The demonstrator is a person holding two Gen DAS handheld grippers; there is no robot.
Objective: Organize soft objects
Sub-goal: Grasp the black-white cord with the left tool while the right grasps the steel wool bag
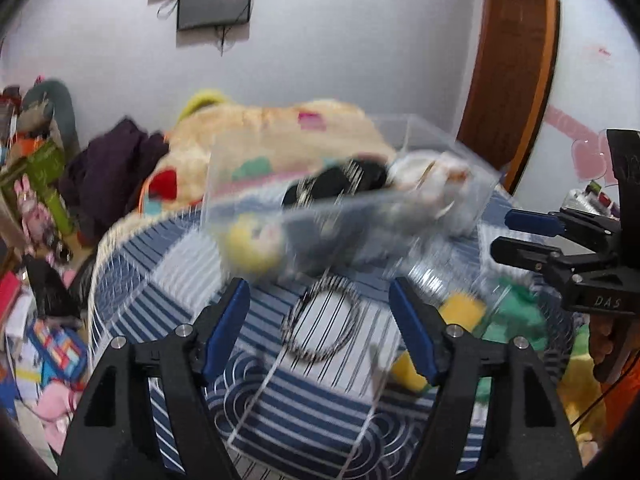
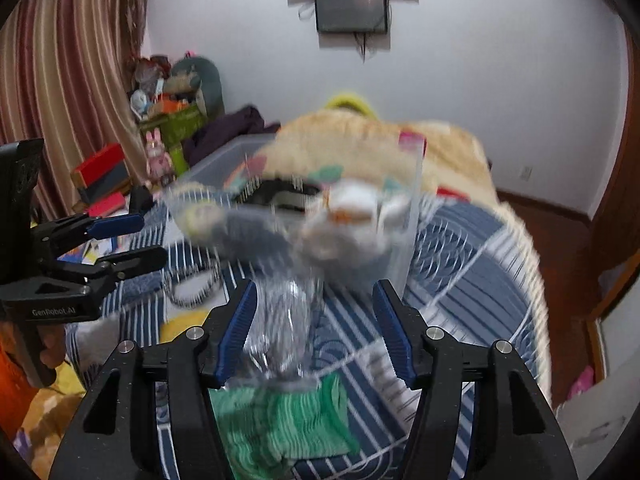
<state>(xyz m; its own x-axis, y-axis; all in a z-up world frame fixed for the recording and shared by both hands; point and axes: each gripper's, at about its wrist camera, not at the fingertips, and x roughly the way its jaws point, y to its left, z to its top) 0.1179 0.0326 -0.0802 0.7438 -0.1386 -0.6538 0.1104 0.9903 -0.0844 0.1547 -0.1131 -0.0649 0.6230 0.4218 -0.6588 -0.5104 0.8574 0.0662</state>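
**Both tools spread, nothing pinched**

Left tool [image 1: 320, 320] is hovering over the bed [image 1: 304, 412], fingers apart and gripping nothing. A striped hair ring [image 1: 320, 320] is lying on the blue striped cover right between its fingertips. Just ahead of it a clear plastic box [image 1: 344, 200] is sitting on the bed, holding a black item [image 1: 340, 184], a white plush [image 1: 436, 184] and a yellow plush [image 1: 252, 244]; all blurred.

Right tool [image 2: 314, 328] is also spread wide and gripping nothing. A crinkly clear wrapper [image 2: 280, 328] is lying between its fingers, and a green knit piece [image 2: 280, 420] is lying directly under it.
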